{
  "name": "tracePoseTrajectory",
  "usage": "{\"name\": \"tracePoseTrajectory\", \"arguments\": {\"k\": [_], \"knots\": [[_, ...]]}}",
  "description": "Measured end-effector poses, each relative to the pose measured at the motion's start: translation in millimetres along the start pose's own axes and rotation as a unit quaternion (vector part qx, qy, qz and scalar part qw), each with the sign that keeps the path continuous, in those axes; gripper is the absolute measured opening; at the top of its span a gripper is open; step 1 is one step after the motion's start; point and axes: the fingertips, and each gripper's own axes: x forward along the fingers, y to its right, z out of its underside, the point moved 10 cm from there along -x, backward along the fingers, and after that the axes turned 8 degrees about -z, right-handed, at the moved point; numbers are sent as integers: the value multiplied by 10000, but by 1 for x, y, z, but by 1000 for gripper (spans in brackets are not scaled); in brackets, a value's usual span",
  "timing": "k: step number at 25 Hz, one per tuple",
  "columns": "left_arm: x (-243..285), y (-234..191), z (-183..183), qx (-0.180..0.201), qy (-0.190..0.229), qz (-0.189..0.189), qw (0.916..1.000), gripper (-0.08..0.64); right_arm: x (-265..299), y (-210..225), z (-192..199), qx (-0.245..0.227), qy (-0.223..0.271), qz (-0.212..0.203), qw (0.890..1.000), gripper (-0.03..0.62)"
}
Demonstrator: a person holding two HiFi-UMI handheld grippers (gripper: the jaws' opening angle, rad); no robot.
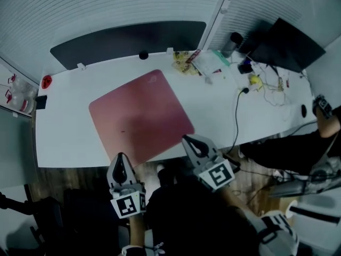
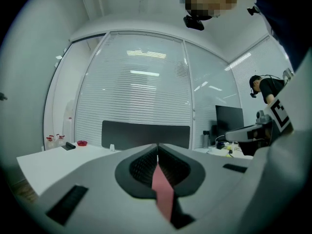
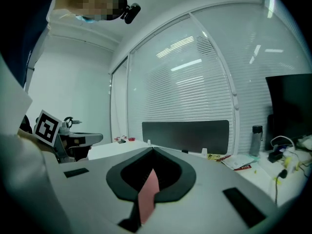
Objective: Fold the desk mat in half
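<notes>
Pink rectangular desk mat [image 1: 139,116] lies flat and skewed on the white desk [image 1: 64,137]. Its near edge runs along the desk's front edge, near corners at the 2 grippers. Bare desk to the L of the mat, behind it up to the black divider panel [image 1: 128,41], and to the R up to the black cable [image 1: 237,116], so there is room to fold toward the back.

L gripper [image 1: 121,159] is at the mat's near-L corner and R gripper [image 1: 187,139] at its near-R corner. Both point roughly level, away from the person across the desk. In the L gripper view the jaws are closed w/ a pink strip of mat [image 2: 162,191] pinched between the pads. R gripper view shows the same, jaws clamped on the mat edge [image 3: 147,194].

Clutter sits far R, well apart from the mat: papers/packets [image 1: 194,63], dark bottle [image 1: 233,41], black monitor [image 1: 287,44], small yellow bits w/ wires [image 1: 261,81]. Small red round item [image 1: 47,81] at the far-L desk edge. Another person's arm [image 1: 327,119] at the R edge of the head view.
</notes>
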Motion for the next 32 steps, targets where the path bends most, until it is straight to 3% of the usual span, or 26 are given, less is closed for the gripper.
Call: {"name": "tracePoseTrajectory", "arguments": {"k": [10, 16, 24, 32], "knots": [[12, 26, -4, -40, -12, -826, 9966, 9, 8, 65, 5, 54, -130, -594, 9981, 0], [9, 37, 2, -235, -85, -1236, 9920, 9, 13, 78, 10, 60, -187, -907, 9957, 0], [8, 31, -4, -167, 112, -1203, 9925, 9, 19, 77, 3, 259, 53, -1114, 9934, 0], [12, 5, -11, -307, -103, -1245, 9917, 3, 29, 65, -6, 176, 153, -967, 9950, 0]]}}
